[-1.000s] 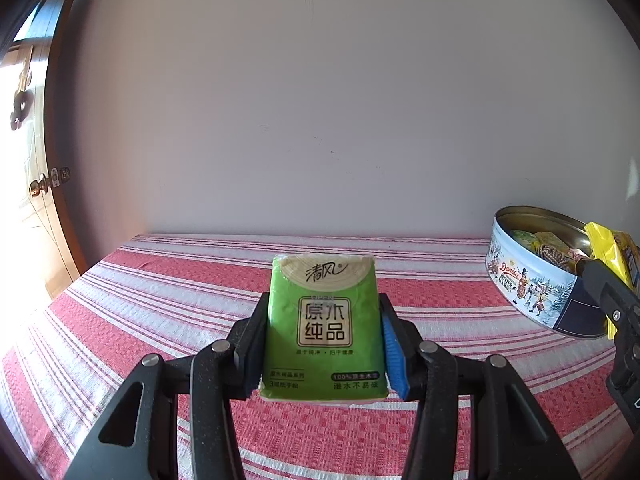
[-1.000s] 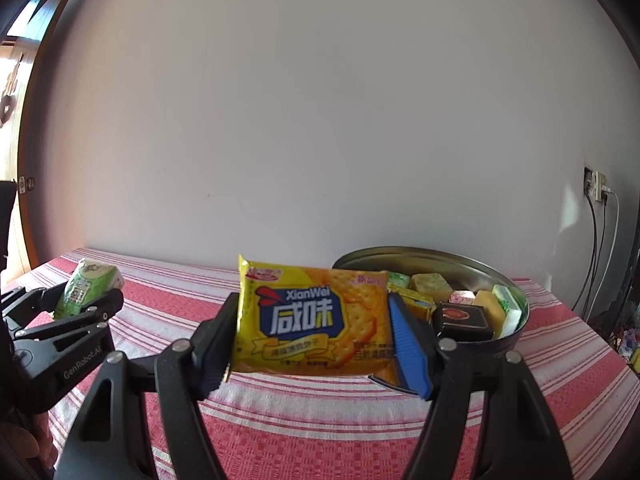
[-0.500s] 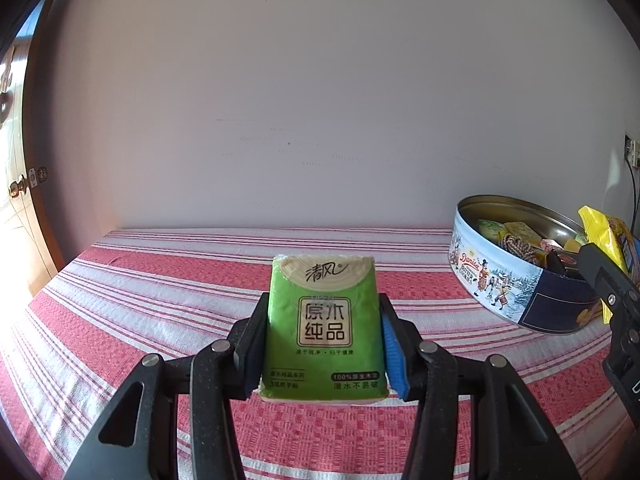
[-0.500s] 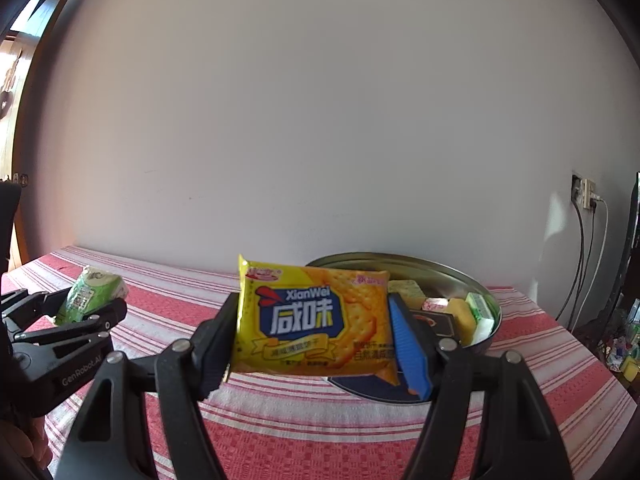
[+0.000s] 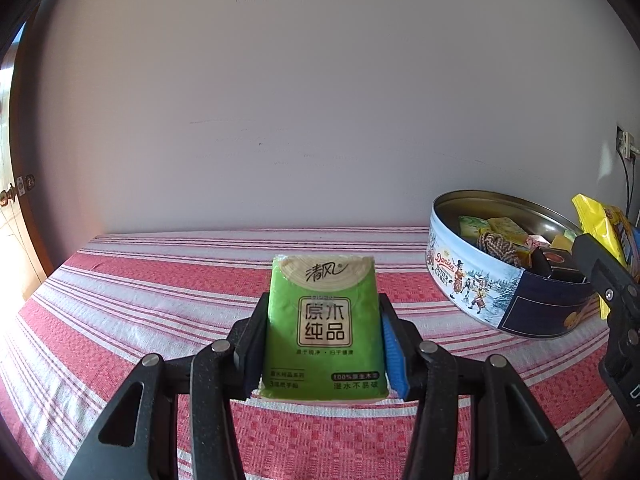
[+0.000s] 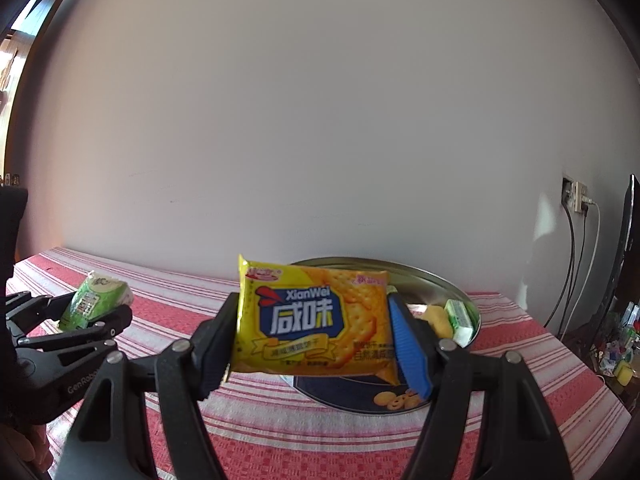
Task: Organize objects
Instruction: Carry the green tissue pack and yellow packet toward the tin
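My left gripper is shut on a green tissue pack, held upright above the red striped tablecloth. The round cookie tin stands to its right, full of small packets. My right gripper is shut on a yellow cracker packet, held in front of the cookie tin and hiding most of it. In the right wrist view the left gripper appears at the left with the tissue pack. The cracker packet shows at the right edge of the left wrist view.
A plain wall rises behind the table. A wall socket with cables hangs at the right, above a cluttered corner. A wooden door stands at the far left. The tablecloth's far edge meets the wall.
Both views have swung to the right: the tin sits further left in each than before. Both grippers keep their packets, grips unchanged.
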`<state>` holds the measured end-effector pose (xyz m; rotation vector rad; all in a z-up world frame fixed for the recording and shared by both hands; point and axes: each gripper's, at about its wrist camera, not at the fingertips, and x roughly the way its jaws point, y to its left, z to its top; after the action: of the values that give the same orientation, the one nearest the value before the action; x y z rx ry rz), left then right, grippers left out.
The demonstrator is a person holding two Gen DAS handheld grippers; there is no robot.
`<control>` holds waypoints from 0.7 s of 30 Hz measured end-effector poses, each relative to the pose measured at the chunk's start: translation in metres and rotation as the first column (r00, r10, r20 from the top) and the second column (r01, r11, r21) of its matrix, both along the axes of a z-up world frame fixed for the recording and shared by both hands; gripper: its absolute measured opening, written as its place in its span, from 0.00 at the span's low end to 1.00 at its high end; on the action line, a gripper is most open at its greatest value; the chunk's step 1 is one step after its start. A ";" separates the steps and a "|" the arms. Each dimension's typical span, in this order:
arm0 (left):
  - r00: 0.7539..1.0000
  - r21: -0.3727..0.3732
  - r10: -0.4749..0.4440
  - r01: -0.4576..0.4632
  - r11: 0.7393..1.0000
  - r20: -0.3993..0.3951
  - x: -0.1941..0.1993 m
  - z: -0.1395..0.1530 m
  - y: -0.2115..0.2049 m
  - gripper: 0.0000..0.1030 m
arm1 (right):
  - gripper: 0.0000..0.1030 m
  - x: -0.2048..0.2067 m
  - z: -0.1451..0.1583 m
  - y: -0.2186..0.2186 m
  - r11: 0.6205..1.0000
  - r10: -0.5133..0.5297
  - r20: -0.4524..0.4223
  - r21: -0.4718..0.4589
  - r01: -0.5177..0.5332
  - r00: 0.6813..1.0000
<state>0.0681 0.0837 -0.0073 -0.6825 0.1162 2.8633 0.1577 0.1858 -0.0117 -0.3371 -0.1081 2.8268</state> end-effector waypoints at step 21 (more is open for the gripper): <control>0.997 0.014 -0.082 0.082 0.997 -0.006 -0.003 0.007 0.045 0.50 | 0.70 0.002 0.007 0.036 0.994 -0.086 -0.070 0.066 0.091 0.994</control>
<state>0.0649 0.1282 -0.0006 -0.6512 0.1211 2.7851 0.1598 0.2221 -0.0045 -0.2253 -0.1711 2.7361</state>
